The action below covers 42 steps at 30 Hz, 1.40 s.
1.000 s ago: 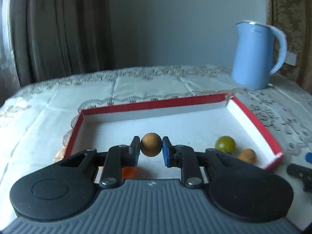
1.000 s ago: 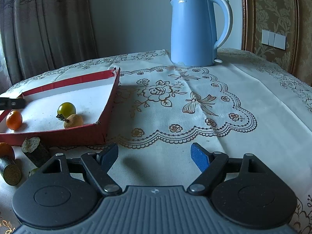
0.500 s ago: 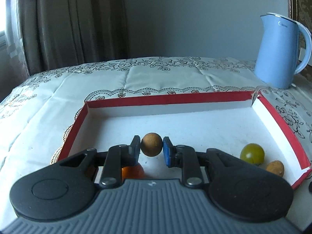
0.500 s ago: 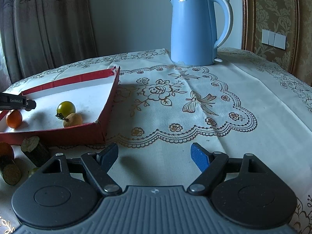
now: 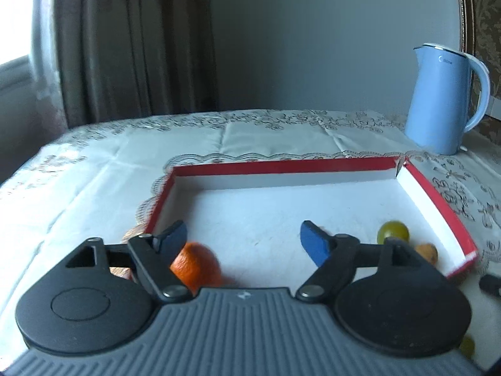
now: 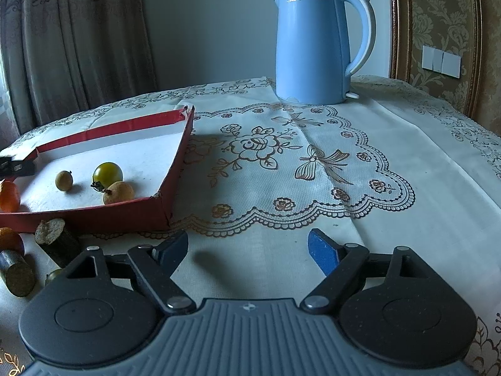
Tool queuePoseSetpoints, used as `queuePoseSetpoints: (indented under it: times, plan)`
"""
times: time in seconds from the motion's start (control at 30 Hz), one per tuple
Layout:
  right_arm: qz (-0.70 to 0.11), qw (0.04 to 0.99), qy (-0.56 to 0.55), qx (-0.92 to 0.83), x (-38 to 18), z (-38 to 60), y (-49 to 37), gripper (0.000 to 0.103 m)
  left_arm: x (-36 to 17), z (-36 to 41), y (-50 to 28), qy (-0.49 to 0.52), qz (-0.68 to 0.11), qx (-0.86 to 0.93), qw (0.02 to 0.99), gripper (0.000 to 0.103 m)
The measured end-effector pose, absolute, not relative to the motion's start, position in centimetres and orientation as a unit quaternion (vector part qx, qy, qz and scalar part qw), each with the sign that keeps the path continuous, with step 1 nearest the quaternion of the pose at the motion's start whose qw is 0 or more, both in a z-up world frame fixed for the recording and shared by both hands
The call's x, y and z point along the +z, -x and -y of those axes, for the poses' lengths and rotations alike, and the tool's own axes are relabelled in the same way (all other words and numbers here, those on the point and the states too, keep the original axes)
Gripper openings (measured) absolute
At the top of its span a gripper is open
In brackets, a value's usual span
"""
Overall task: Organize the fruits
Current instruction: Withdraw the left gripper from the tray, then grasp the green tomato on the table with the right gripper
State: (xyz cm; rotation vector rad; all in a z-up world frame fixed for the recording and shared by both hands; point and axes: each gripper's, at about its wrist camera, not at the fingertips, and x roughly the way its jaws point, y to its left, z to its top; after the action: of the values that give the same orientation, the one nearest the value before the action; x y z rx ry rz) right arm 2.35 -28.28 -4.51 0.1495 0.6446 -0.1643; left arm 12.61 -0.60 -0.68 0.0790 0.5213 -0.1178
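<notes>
Released, the round brown fruit [image 6: 64,180] sits in the tray [image 6: 94,216]; both grippers' fingers apart, the left's widening.

Shallow red cardboard tray with white floor [image 6: 175,153] serves as reference. Inside it: small round brown fruit [image 6: 64,180], apart; green round tomato [image 6: 107,172] touching tan stemmed fruit [image 6: 118,192] near the right corner; orange fruit [image 5: 196,264] at the near-left.

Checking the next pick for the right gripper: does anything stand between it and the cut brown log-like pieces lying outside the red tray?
Nothing visible does. The right gripper is open over bare tablecloth, and the cut brown log-like pieces lie to its left, just in front of the red cardboard tray's near wall.
</notes>
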Motion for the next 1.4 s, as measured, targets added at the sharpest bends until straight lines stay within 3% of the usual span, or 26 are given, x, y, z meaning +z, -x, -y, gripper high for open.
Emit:
queuePoseSetpoints:
  times: [0.17,0.4,0.67,0.8,0.97,1.13,1.17,1.4]
  plan:
    - [-0.316,0.942,-0.073,-0.081,-4.4,28.3,-2.3,0.084,-0.3,-1.7,-7.8,-0.033,-0.238,-0.045,0.970,0.086]
    - [-0.316,0.942,-0.073,-0.085,-4.4,28.3,-2.3,0.084,-1.2,-3.9,-3.5,-0.025,-0.242,-0.033,0.969,0.088]
    - [-0.288,0.952,-0.073,-0.075,-3.8,28.0,-1.3,0.084,-3.9,-5.1,-2.8,-0.025,-0.281,-0.029,0.959,0.090]
    - [-0.282,0.954,-0.092,0.033,-3.0,25.7,0.9,0.084,-4.5,-5.7,-3.1,-0.008,-0.296,-0.039,0.955,0.091]
    - [-0.267,0.962,-0.009,0.064,-2.5,20.9,2.1,0.084,-4.7,-5.7,-3.1,-0.008,-0.302,-0.042,0.952,0.093]
    - [-0.273,0.958,0.013,0.086,-2.6,19.2,2.0,0.075,-4.8,-5.5,-3.3,-0.015,-0.309,-0.037,0.950,0.096]
    - [-0.272,0.958,0.017,0.085,-2.6,18.9,2.2,0.068,-4.8,-5.4,-3.4,-0.018,-0.312,-0.035,0.949,0.097]
    - [-0.298,0.950,0.019,0.088,-3.3,18.4,1.4,0.045,-4.9,-5.4,-3.6,-0.018,-0.318,-0.035,0.947,0.100]
